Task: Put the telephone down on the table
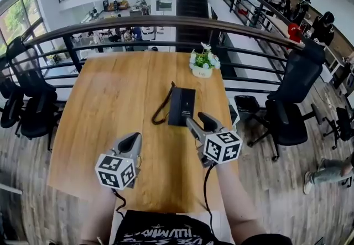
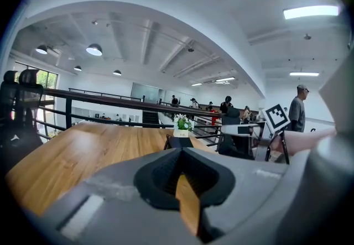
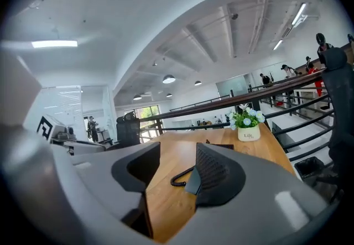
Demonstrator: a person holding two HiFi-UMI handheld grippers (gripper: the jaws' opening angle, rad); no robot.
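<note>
**Telephone (image 1: 181,105) flat on the tabletop, both claws clear**

The telephone lies flat on the wooden tabletop (image 1: 110,105), just ahead of the right claw (image 1: 200,122) and ahead and off to the right of the left claw (image 1: 130,143). Its coiled cord (image 1: 161,112) loops off the side nearer the left claw and lies on the wood. A flower pot (image 1: 202,64) stands well beyond the telephone, on the far side from both claws.

The right claw has its jaws apart with nothing in them; through the gap only bare wood and a stretch of the cord show. The left claw has its jaws together and holds nothing. Neither claw touches the telephone.

By the look of it the set-down is done, and what is left is getting away cleanly. The right claw is the one to watch, since it sits just short of the telephone's near end. It is best lifted and drawn straight back towards the person, with the jaws kept apart so no pad catches the casing. The cord is the likely snag: a claw swinging sideways across it could drag the telephone along the tabletop. The left claw has a free path back.
</note>
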